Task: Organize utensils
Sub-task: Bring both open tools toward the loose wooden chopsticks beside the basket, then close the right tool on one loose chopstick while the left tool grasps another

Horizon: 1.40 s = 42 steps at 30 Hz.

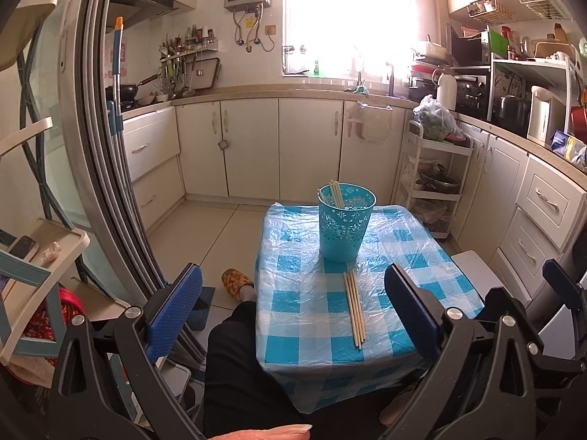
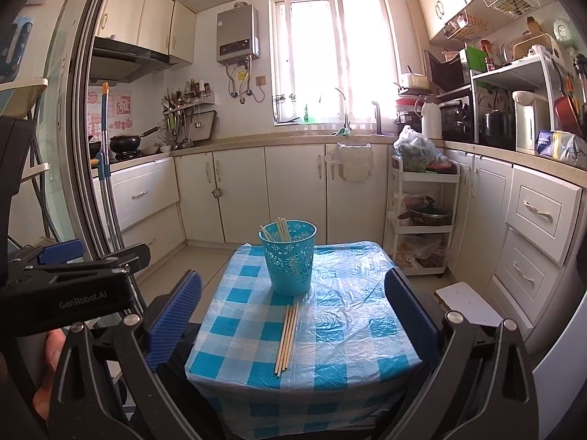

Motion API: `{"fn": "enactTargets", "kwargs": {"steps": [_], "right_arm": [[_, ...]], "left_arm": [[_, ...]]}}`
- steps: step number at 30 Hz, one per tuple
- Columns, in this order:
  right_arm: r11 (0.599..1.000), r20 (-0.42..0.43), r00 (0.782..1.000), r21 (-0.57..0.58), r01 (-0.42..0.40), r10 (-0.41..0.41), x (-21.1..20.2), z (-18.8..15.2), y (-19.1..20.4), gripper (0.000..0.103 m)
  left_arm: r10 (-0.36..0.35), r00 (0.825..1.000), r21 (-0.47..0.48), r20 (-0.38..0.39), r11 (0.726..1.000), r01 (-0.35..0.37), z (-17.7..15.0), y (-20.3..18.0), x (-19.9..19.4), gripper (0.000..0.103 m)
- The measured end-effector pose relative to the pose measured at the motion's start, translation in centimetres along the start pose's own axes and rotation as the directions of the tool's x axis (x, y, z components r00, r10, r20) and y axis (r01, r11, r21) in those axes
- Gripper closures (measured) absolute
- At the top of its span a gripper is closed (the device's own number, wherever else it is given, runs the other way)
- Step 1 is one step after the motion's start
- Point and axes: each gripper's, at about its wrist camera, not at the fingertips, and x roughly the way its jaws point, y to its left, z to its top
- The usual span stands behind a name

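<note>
Setting: kitchen with cream cabinets and a bright window; a small table [image 2: 330,333] under a blue-and-white checked plastic cover stands in the middle of the floor.
Loose chopsticks [image 2: 287,337]: a tight bundle of pale sticks lying flat on the cover, just in front of the holder, pointing roughly toward it.
Handling: they look light, stiff and thin; smooth sticks on glossy plastic would likely roll or skid if nudged.
Where to grip: probably across the bundle near its middle, so the ends balance and none drops out.
Turquoise holder [image 2: 290,258]: perforated cup standing upright toward the far side of the table, with several chopsticks already leaning inside [image 1: 335,194]; it looks light enough to tip if bumped.
Left gripper [image 1: 293,311]: spread wide, empty, held back from the near table edge.
Right gripper [image 2: 293,321]: likewise spread and empty, the bundle framed between its pads but well ahead of them.
Hard to make out: the exact stick count on the table, as they lie pressed together; the holder's inside; window glare washes out the sink area.
Cut off: the person, seen only as a dark trouser leg [image 1: 242,366], a slippered foot and parts of a hand.
</note>
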Motion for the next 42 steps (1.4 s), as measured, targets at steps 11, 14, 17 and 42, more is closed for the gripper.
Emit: {"fn": "enactTargets", "kwargs": {"steps": [11, 14, 17, 42], "right_arm": [[1.0, -0.094, 0.996, 0.023, 0.006, -0.004, 4.1, -1.4, -1.1, 0.007], [0.998, -0.195, 0.98, 0.045, 0.043, -0.034, 8.9, -3.3, -2.8, 0.007], [0.995, -0.284, 0.957, 0.059, 0.079, -0.059, 13.4, -5.6, -4.2, 0.008], [0.998, -0.585, 0.81, 0.066, 0.002, 0.038, 33.5, -12.2, -3.3, 0.062]], "left_arm": [[-0.028, 0.996, -0.015, -0.084, 1.0, 0.026, -0.4, 0.7, 3.3, 0.007], [-0.057, 0.977, -0.033, -0.205, 0.998, 0.052, -1.5, 1.3, 7.7, 0.007], [-0.063, 0.956, -0.037, -0.286, 0.998, 0.055, -2.9, 1.4, 11.7, 0.007], [-0.165, 0.82, -0.049, -0.548, 0.985, 0.166, -8.2, -0.3, 35.1, 0.034]]}}
